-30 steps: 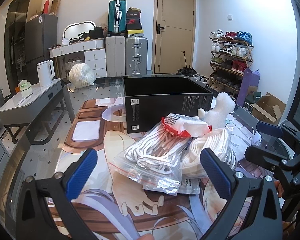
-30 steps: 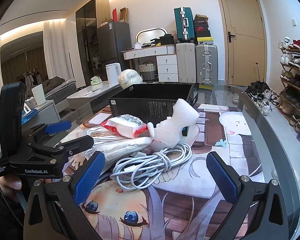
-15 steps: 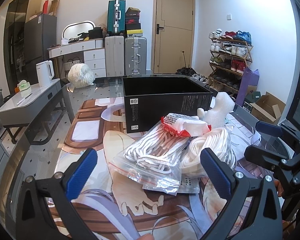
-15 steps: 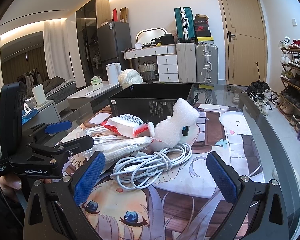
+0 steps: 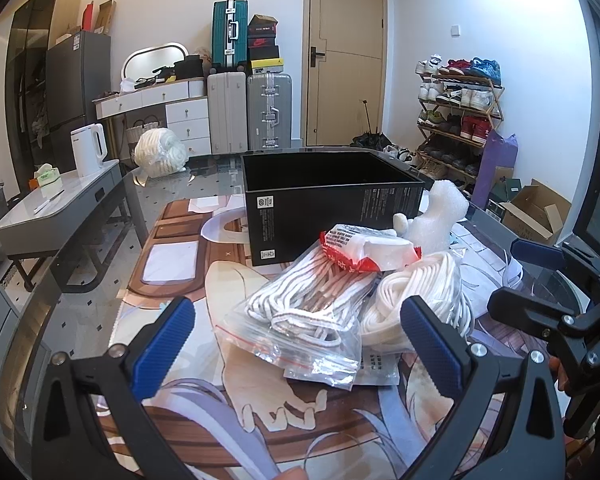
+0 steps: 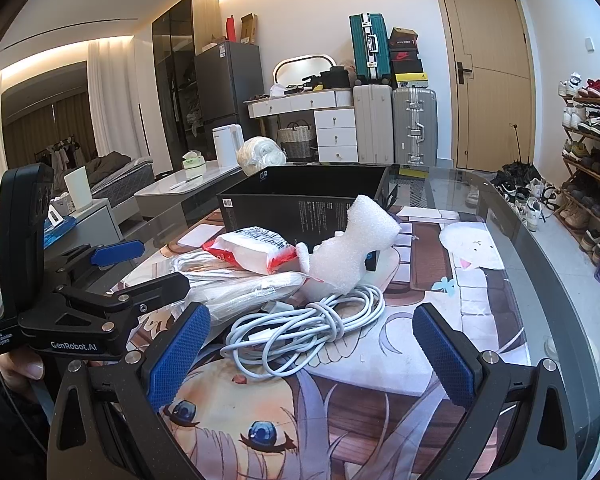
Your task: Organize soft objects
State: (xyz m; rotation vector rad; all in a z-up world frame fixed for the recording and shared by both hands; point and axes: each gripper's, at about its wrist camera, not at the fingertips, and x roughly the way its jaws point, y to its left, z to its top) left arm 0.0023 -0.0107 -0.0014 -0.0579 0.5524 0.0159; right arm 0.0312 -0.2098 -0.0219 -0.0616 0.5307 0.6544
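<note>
On the counter [image 6: 500, 320], my hand-held grippers, left [image 5: 296, 344] and right [image 6: 308, 356], gape wide, empty; next, probably grasp the cable coil [image 6: 300, 324] for the black box [image 6: 300, 204].

Print on the black box [image 5: 332, 216] side panels: too small to read. Box floor hidden behind its near wall in both views. Flat printed sheet [image 5: 380, 366] lies under the zip bag of cord [image 5: 304, 312]; only one corner shows. Foam piece [image 6: 356, 248] covers its own base and part of the box wall. Right tongs [image 5: 540, 280] cut off by the frame edge in left view. Bench [image 6: 540, 280] near edge is out of frame.
</note>
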